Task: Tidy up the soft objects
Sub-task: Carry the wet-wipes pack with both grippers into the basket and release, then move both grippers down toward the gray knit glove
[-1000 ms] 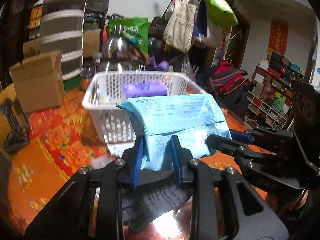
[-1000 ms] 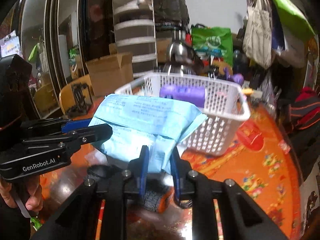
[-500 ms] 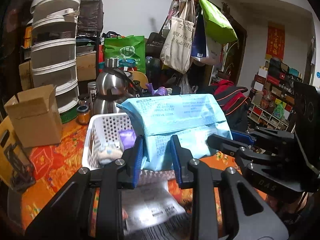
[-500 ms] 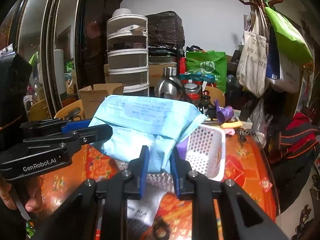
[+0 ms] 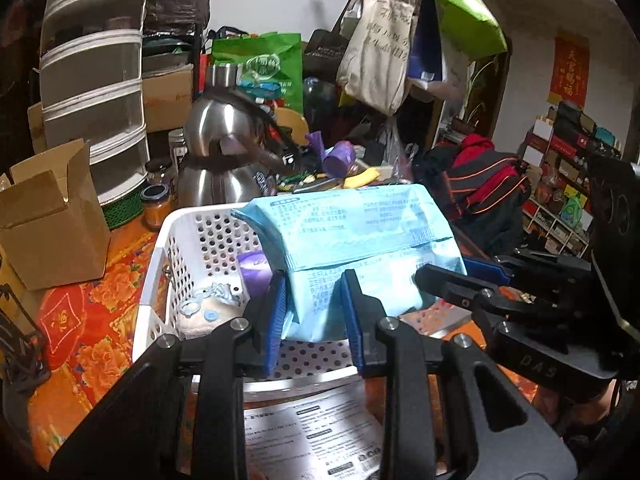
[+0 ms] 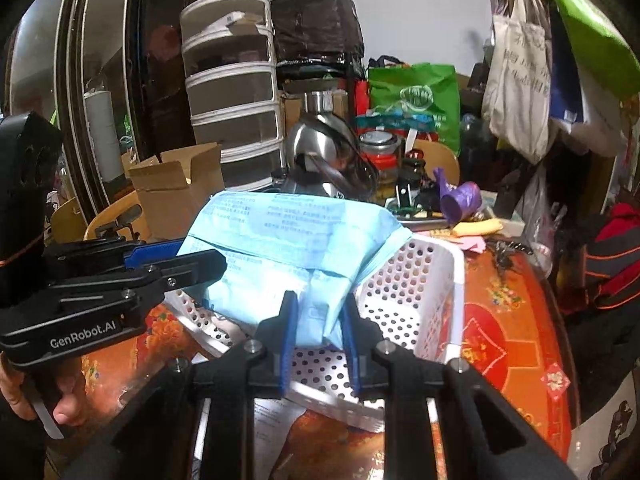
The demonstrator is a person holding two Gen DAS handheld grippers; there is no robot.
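A soft light-blue printed pack (image 5: 352, 236) (image 6: 280, 248) hangs over the white perforated basket (image 5: 160, 256) (image 6: 424, 280). My left gripper (image 5: 314, 300) is shut on the pack's near edge, and my right gripper (image 6: 318, 320) is shut on its other end. Each gripper also shows in the other view: the right one (image 5: 460, 276) at the pack's right side, the left one (image 6: 188, 260) at its left side. Inside the basket lie a purple roll (image 5: 256, 272) and a small plush item with blue rings (image 5: 204, 312).
The basket stands on a red-orange flowered tablecloth (image 5: 88, 320). A printed paper sheet (image 5: 312, 436) lies just before the basket. Behind it are a steel kettle (image 5: 224, 152), jars (image 5: 154, 200), a cardboard box (image 5: 52, 220), stacked drawers (image 5: 92, 92) and hanging bags (image 5: 380, 40).
Both grippers carried the blue pack forward and a little up, from in front of the basket to above its inside. The grip on the pack has not changed.
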